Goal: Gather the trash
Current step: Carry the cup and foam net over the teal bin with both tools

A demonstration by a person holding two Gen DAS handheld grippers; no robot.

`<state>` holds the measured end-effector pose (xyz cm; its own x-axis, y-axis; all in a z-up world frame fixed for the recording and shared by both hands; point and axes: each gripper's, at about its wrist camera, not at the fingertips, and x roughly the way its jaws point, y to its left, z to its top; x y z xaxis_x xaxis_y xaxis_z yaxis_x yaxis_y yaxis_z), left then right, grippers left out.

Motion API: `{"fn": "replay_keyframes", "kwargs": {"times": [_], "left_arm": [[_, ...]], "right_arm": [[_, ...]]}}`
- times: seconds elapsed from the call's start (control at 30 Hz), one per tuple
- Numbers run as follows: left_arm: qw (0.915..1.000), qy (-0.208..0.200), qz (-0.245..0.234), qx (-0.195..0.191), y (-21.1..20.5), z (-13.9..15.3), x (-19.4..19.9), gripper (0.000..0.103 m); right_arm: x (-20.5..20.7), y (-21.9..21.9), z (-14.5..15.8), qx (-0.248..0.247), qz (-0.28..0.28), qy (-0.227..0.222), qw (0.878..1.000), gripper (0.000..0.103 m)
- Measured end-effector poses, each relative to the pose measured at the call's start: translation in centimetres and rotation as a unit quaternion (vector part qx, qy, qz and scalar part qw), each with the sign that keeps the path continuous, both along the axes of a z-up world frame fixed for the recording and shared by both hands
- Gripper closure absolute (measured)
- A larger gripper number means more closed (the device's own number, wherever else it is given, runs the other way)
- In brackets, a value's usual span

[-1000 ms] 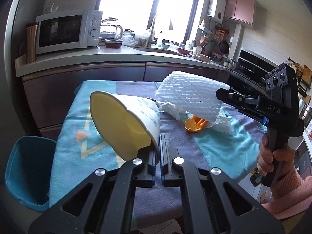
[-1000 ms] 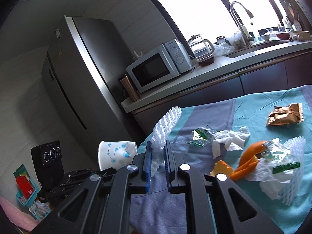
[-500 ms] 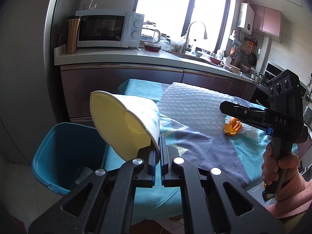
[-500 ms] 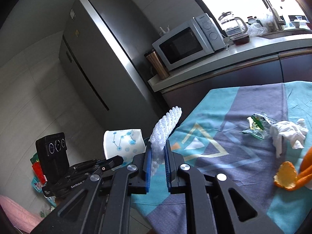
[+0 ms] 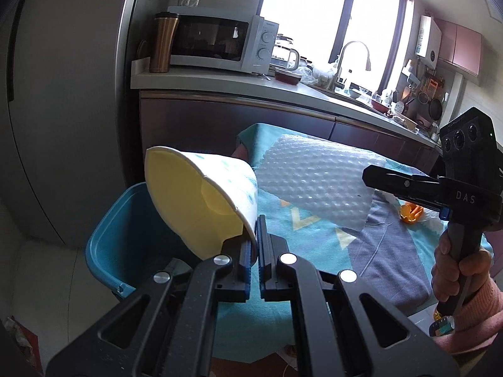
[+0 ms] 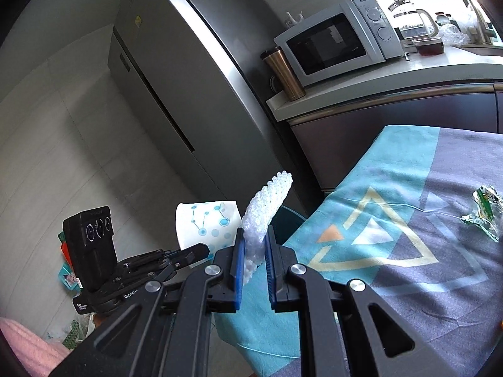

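Two claws, left (image 5: 255, 235) pinching paper cup (image 5: 201, 201), right (image 6: 254, 245) clamping foam net (image 6: 267, 207), beside cloth-covered table (image 6: 408, 220), kitchen counter (image 5: 283, 89) behind.

Cup and foam net held beside the table's end, bin below

In the left wrist view the left tongs (image 5: 254, 245) pinch the rim of a paper cup (image 5: 201, 201) lying on its side over a bin (image 5: 125, 238), which stands on the floor just beside the end of the cloth-covered table (image 5: 386, 251). To the right, the right tongs (image 5: 371, 177) hold a foam net (image 5: 317, 185) above the table's near end, with a hand (image 5: 452, 267) on their handle. Behind the table runs the counter (image 5: 220, 81), bearing a tumbler (image 5: 163, 42) left of a microwave (image 5: 220, 44); a fridge (image 5: 63, 110) stands left of the counter. A wrapper (image 6: 484, 210) lies on the table, far right in the right wrist view.
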<state>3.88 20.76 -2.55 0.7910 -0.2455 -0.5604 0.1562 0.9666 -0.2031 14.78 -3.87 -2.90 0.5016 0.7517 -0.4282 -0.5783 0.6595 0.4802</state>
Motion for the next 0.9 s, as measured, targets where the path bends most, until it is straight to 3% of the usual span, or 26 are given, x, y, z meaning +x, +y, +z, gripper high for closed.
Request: {"fn": "replay_keyframes", "kwargs": {"times": [0.9], "left_arm": [[0.9966, 0.061, 0.053, 0.015, 3.6, -4.7, 3.9, 0.099]], "right_arm": [[5.4, 8.6, -3.1, -0.071, 0.041, 0.047, 0.996, 0.092]]}}
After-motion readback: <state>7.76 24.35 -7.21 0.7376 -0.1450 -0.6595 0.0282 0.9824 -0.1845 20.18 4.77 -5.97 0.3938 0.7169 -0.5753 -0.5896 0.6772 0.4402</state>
